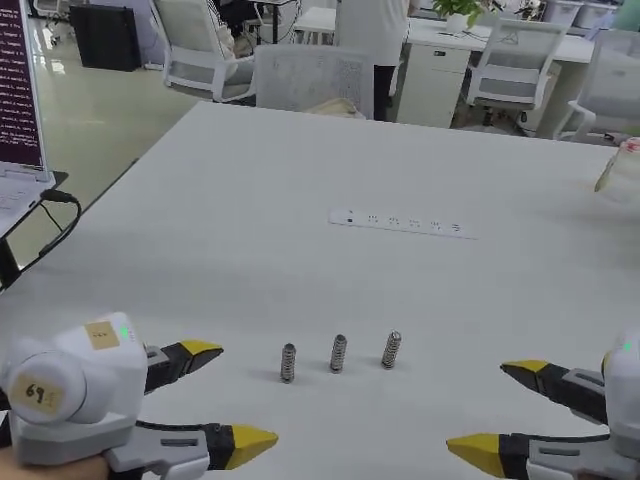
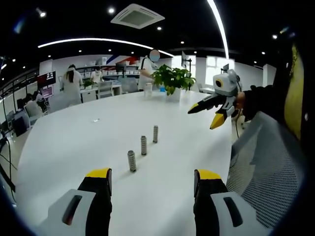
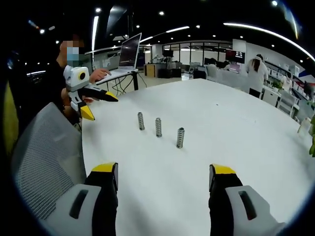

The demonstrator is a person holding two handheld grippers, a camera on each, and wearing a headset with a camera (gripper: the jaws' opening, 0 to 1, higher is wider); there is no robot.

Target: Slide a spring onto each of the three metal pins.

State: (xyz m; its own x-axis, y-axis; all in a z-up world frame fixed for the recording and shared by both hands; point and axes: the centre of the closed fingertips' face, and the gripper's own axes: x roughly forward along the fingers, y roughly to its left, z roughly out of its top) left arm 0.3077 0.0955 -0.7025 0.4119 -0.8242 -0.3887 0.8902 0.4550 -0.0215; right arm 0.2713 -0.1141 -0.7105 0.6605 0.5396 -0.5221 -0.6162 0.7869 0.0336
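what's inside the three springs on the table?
The three upright grey metal coil springs stand on the white table. Their coils cover whatever is inside; a pin can't be made out.

I'm in an open-plan office. Past the far edge of my white table point(image 1: 250, 200) stand swivel chairs point(image 1: 195, 45) and desks point(image 1: 440, 35). A laptop point(image 1: 18, 90) sits off its left edge, and a power strip point(image 1: 400, 222) lies on it.
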